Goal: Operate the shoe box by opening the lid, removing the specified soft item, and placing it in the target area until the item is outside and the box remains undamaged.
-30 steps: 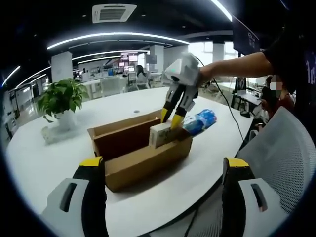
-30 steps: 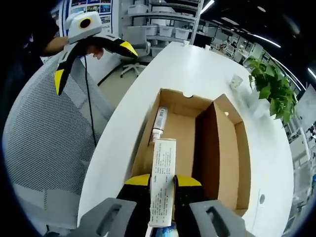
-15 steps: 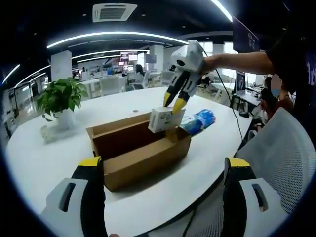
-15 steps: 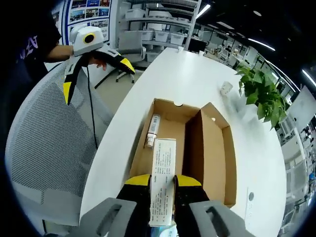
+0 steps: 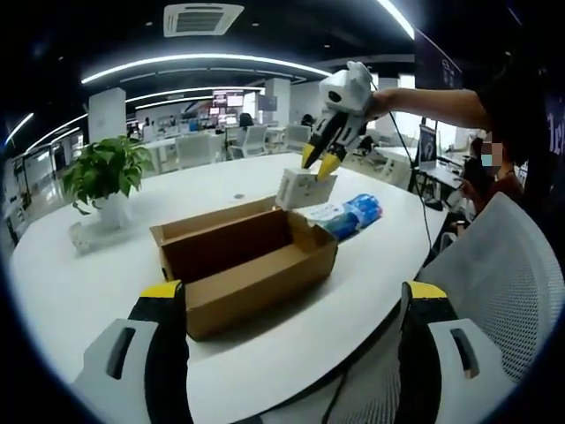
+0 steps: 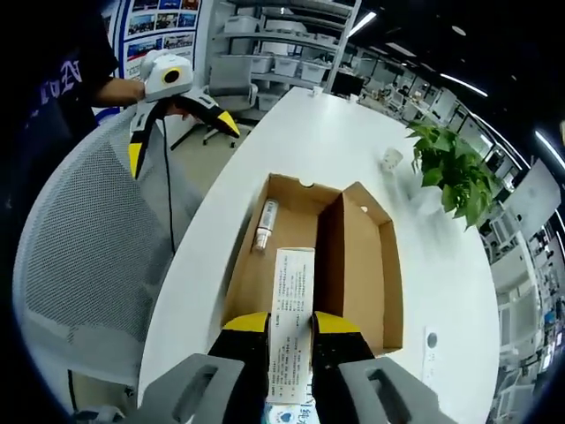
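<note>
Right gripper (image 6: 291,322) at bottom centre of its view is clamped on a white carton (image 6: 290,331); beyond it sits the open shoe box (image 6: 353,265) – a tube (image 6: 262,226) inside; left gripper (image 5: 291,309), low in its view, gapes wide, holding nothing

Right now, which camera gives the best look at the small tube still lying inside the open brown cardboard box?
The right gripper view: it looks down into the open brown cardboard box, where the small tube lies on the floor. In the left gripper view the box's near wall hides the floor.
</note>
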Demonstrator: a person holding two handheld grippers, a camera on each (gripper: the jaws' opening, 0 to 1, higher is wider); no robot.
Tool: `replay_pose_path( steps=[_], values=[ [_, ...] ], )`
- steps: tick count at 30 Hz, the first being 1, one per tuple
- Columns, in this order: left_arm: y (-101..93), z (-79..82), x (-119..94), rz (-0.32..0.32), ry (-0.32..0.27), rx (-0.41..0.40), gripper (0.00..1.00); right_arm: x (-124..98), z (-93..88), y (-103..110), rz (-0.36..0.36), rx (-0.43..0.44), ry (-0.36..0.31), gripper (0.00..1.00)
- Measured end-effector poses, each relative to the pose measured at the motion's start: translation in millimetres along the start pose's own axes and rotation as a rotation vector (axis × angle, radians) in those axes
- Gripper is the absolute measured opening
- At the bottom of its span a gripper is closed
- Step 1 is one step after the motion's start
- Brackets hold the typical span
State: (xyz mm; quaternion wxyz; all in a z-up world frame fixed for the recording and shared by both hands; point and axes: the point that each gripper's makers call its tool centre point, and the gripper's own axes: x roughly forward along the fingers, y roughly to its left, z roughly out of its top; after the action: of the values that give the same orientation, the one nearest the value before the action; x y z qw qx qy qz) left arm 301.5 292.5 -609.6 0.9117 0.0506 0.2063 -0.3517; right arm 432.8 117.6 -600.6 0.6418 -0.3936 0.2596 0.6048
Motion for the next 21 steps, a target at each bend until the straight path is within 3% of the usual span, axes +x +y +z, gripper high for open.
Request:
replay_pose_path(
  steps=[9, 21],
  values=[
    [-4.2, -1.9, 1, -0.023, 0.008, 0.011, 0.98, -21, -27.7, -9, -0.022, -0.029, 0.025, 0.12],
    [-0.1, 0.3, 1, -0.005, -0.007, 0.013, 0.99, -40, -72.9, -21, -0.05, -0.02, 0.07, 0.12]
  ],
)
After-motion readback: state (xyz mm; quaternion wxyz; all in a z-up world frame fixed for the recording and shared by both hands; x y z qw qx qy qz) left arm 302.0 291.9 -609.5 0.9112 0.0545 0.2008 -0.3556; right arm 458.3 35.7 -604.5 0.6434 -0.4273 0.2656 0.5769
